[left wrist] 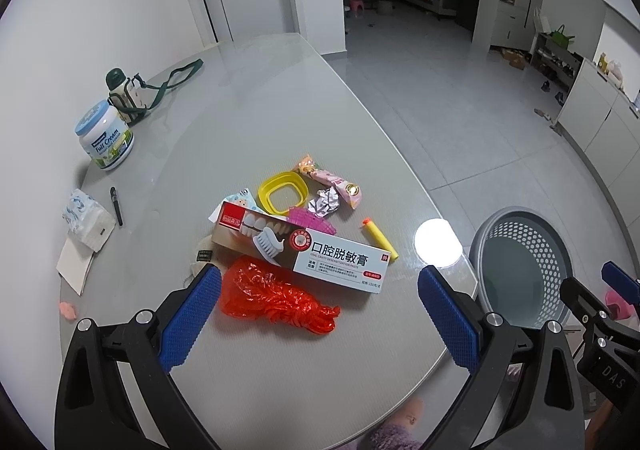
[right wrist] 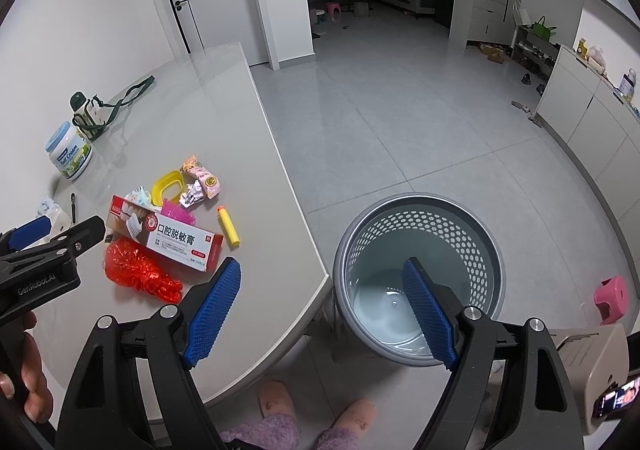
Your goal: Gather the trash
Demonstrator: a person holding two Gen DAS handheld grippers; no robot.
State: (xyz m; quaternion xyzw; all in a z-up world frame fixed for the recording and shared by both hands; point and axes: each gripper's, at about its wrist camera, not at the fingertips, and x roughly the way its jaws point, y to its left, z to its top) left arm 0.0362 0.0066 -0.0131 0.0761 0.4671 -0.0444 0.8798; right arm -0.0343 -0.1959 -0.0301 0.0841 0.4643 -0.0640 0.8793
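Note:
Trash lies in a heap on the grey table (left wrist: 280,101): a toothpaste box (left wrist: 304,248), a crumpled red plastic bag (left wrist: 276,296), a yellow foam dart (left wrist: 380,238), a foil ball (left wrist: 328,201), a pink snack wrapper (left wrist: 332,179) and a yellow ring lid (left wrist: 282,191). My left gripper (left wrist: 320,286) hangs open above the red bag with nothing in it. My right gripper (right wrist: 324,286) is open too, over the table corner (right wrist: 316,282) and the grey perforated bin (right wrist: 418,234) on the floor. The box (right wrist: 168,236), bag (right wrist: 138,270) and dart (right wrist: 228,228) lie to its left.
At the table's far left stand a milk powder can (left wrist: 106,137), a strapped bottle (left wrist: 124,91), a tissue pack (left wrist: 86,219) and a pen (left wrist: 117,205). A pink stool (right wrist: 610,298) sits right of the bin. The person's slippered feet (right wrist: 320,414) are below the table edge.

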